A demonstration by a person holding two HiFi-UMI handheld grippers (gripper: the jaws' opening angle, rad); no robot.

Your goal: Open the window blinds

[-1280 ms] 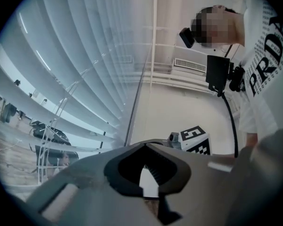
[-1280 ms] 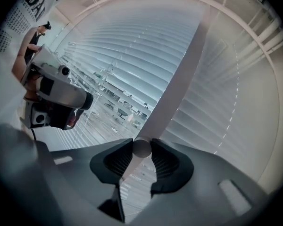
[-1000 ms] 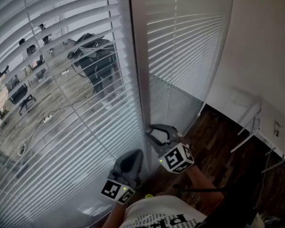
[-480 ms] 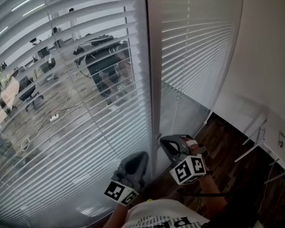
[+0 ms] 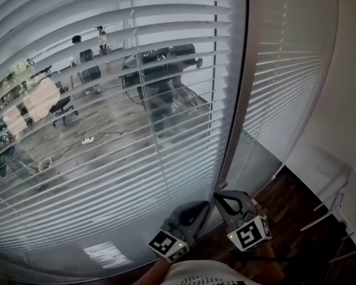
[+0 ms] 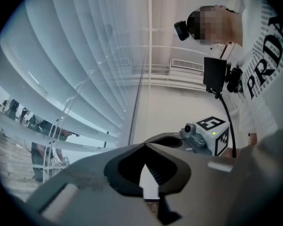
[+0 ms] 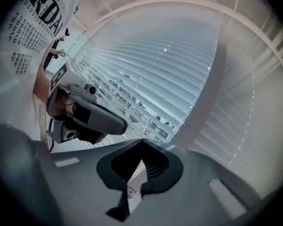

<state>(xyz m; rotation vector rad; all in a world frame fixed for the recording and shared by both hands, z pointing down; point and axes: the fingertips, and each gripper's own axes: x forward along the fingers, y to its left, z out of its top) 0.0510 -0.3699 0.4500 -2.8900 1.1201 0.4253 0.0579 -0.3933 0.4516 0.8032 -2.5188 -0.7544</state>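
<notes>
My right gripper (image 5: 218, 196) is shut: its jaws have just been closing and the tips now meet. Nothing shows plainly between them in the right gripper view, though I cannot tell whether something thin is nipped there. It sits low at the foot of the post (image 5: 234, 100) that divides the window, with its tips touching the post or just beside it. My left gripper (image 5: 200, 211) is just beside it on the left. It is likewise shut, tips together with nothing between them, and points up toward the same post. The blinds (image 5: 124, 135) hang in front of both grippers, one section on either side of the post. The left slats (image 5: 77, 177) are tilted near level, and a room (image 5: 160, 88) with chairs and desks shows through the gaps. The right slats (image 5: 285, 70) lie closed and white, and nothing shows through them. That section stops short of the dark wood floor (image 5: 296, 218), with bare glass below it. A white wall (image 5: 350, 100) stands at the far right.
</notes>
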